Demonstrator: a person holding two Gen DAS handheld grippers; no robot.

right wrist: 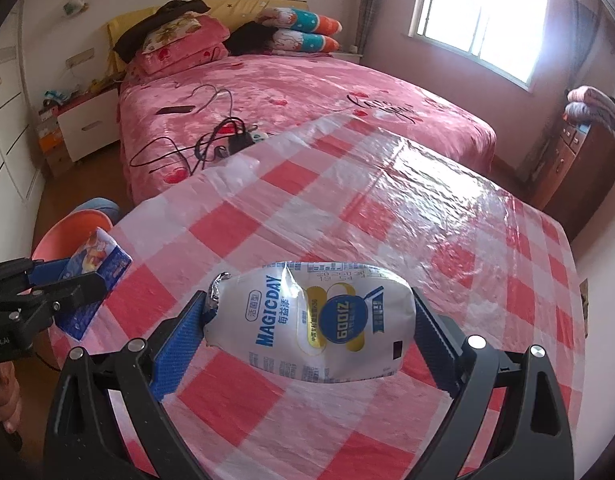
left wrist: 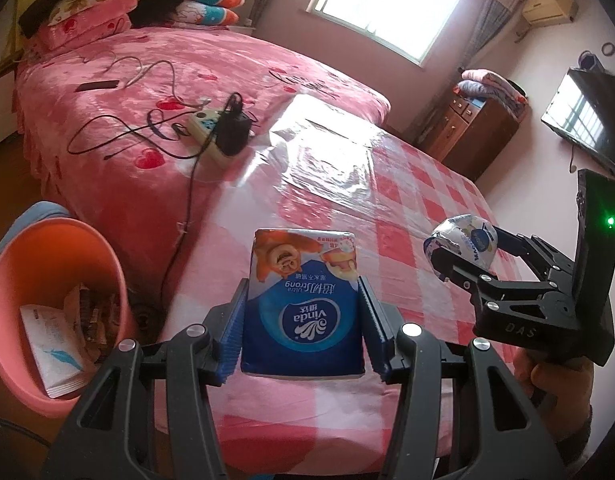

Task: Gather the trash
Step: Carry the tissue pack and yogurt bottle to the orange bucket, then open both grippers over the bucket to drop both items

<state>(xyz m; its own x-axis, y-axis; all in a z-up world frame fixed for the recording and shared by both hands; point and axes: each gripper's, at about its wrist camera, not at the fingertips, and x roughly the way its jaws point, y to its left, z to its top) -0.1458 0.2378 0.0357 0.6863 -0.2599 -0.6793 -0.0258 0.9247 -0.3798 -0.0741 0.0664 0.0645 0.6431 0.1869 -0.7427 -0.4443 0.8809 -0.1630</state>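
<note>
bin [left wrist: 47, 264]: left side cut off by the frame edge
bin contents: jumbled, mostly can't tell
hand [left wrist: 555, 376]: half hidden behind the gripper handle

Your left gripper [left wrist: 303, 320] has blue pads on black arms; its tissue pack [left wrist: 303, 308] is blue and white with an orange bear; your right gripper's [right wrist: 307, 320] pouch [right wrist: 311, 320] is white with blue lettering and yellow; the tablecloth [right wrist: 347, 208] is red-and-white checked; the bin [left wrist: 35, 256] is salmon pink.
</note>
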